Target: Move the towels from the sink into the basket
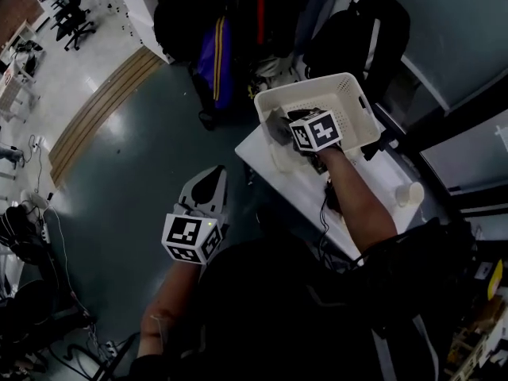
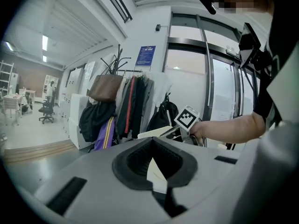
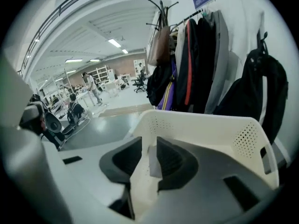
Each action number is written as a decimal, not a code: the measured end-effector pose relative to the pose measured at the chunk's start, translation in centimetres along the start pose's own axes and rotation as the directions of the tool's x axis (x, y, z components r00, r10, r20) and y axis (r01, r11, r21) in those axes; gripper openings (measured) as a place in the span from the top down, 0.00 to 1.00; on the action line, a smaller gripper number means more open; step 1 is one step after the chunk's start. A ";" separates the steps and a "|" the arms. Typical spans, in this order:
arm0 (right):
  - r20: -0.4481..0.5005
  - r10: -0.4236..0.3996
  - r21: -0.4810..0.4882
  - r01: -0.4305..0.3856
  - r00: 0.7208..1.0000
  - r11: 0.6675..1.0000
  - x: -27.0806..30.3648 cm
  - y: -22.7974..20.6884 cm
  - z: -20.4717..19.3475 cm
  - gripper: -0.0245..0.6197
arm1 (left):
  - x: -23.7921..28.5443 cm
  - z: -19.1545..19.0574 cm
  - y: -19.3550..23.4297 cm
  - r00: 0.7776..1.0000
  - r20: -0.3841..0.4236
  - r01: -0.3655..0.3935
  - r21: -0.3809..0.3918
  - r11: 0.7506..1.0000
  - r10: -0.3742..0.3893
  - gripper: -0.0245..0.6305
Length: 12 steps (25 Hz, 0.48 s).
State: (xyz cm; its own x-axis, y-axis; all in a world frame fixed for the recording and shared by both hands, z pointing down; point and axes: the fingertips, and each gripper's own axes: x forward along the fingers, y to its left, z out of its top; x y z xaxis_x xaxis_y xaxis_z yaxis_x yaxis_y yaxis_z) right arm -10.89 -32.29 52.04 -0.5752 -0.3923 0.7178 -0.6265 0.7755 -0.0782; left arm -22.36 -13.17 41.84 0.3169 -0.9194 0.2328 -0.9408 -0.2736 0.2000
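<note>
Two grippers at the basket: right one parted, left one closed

White perforated basket stands on a white table and serves as the reference for all positions. Right gripper hangs over the basket's near left corner, tilted downward into it, with its marker cube just above the near rim. In the right gripper view its dark pads stand a little apart and press on nothing; the basket's inner wall shows through the gap. A narrow grey strip appears in that gap, low inside the basket; whether it is a towel cannot be told. Left gripper is held well to the left of the basket, off the table and above the dark floor, pointing roughly level. Its jaws meet at the tips with nothing between them. A paper cup stands on the table to the right of the basket. Coats and bags on a rack hang beyond the basket's far wall.
</note>
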 end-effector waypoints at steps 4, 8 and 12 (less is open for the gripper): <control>0.135 -0.006 0.035 0.001 0.991 0.999 -4.9 2.7 1.1 0.85 | -1.6 0.0 -1.0 0.998 -0.001 0.057 0.010 0.998 -0.057 0.95; 0.267 -0.064 0.054 0.051 0.962 0.997 -9.5 5.0 1.1 0.89 | -3.1 -0.2 -1.9 0.995 0.010 0.101 0.015 0.995 -0.101 0.95; 0.396 -0.175 0.126 0.135 0.901 0.983 -14.9 6.1 0.2 0.90 | -4.4 -0.2 -3.8 0.986 0.017 0.167 0.041 0.985 -0.167 0.95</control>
State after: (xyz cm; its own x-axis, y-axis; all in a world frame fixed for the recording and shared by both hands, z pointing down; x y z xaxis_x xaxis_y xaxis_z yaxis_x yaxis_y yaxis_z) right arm -6.23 -21.83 40.71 -0.6175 -0.6851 0.3864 -0.7597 0.6467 -0.0676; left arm -20.12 -8.06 40.26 0.4678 -0.8653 0.1799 -0.8790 -0.4343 0.1969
